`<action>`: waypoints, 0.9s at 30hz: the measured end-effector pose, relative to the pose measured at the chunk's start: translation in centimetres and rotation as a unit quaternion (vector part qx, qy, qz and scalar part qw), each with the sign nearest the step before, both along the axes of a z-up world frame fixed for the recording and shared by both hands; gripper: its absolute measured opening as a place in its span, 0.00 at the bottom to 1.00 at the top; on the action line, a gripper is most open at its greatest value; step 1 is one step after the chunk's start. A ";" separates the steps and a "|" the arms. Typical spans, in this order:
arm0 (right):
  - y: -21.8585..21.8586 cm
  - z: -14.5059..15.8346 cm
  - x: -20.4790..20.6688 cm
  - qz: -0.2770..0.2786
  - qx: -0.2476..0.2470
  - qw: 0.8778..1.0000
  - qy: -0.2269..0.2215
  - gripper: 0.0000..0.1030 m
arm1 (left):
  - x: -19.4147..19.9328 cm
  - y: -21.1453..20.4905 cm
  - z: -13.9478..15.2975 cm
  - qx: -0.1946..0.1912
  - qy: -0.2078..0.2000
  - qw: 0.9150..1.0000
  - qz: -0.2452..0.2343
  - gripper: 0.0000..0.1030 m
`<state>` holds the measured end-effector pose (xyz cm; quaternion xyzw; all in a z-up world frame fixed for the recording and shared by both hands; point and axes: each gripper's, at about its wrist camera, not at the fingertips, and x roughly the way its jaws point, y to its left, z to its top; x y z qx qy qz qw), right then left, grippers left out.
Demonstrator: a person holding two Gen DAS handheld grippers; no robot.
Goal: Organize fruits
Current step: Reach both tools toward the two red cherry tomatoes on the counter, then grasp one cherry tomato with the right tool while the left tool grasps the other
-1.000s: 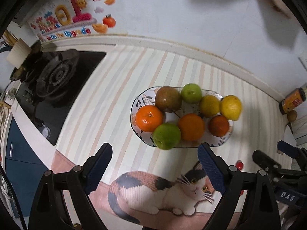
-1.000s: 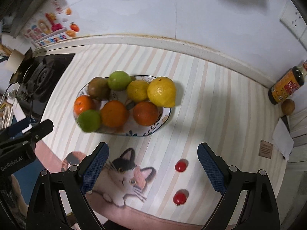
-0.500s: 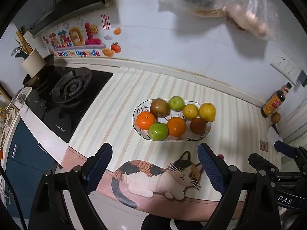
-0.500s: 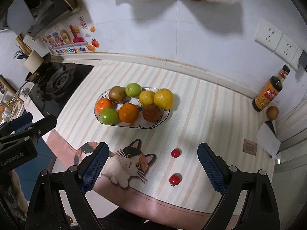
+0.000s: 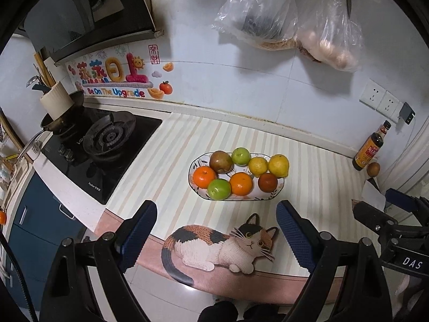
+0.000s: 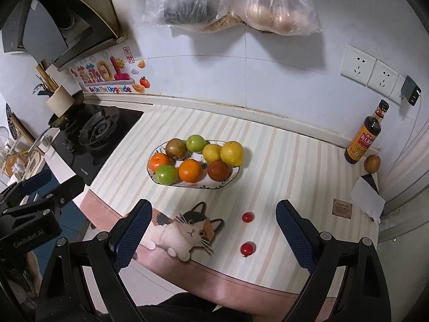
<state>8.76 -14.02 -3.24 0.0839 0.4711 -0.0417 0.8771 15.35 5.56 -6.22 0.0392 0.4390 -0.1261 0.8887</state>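
An oval patterned plate (image 5: 278, 189) (image 6: 233, 175) on the striped counter holds several fruits: oranges, green apples, lemons and a brown one. Two small red tomatoes (image 6: 247, 217) (image 6: 247, 248) lie on the counter right of the cat picture. A brown kiwi (image 6: 372, 163) (image 5: 373, 169) sits by the sauce bottle. My left gripper (image 5: 217, 228) is open and empty, held high and back from the plate. My right gripper (image 6: 211, 226) is open and empty, above the counter's front edge, near the tomatoes.
A gas stove (image 5: 107, 139) with a pan is at the left. A sauce bottle (image 6: 364, 136) and a folded white paper (image 6: 366, 197) stand at the right. Plastic bags (image 6: 230, 2) hang on the wall. The counter's front edge (image 6: 214, 276) is close below.
Both grippers have pulled up and back from the plate, so the fruits look smaller and more of the wall and stove shows. Both stay open and empty.
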 end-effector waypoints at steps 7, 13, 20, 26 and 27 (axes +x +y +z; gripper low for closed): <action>-0.1 -1.1 0.3 -0.009 0.032 0.999 0.000 0.93 | 0.2 0.1 -0.7 0.001 0.010 1.000 -0.004 0.89; -3.8 -6.6 1.9 -0.040 0.060 0.996 0.058 0.93 | 1.5 -1.6 -3.5 0.022 0.035 0.999 0.001 1.00; -7.8 -22.0 3.1 -0.056 0.106 0.970 0.211 0.76 | 3.3 -6.0 -10.7 0.092 0.092 0.991 0.003 1.00; -8.8 -29.4 2.7 -0.053 0.150 0.954 0.256 0.42 | 3.5 -9.3 -16.4 0.128 0.147 0.981 -0.009 1.00; -8.7 -30.0 2.7 -0.044 0.149 0.954 0.257 0.39 | 3.6 -9.7 -16.8 0.131 0.152 0.980 -0.011 1.00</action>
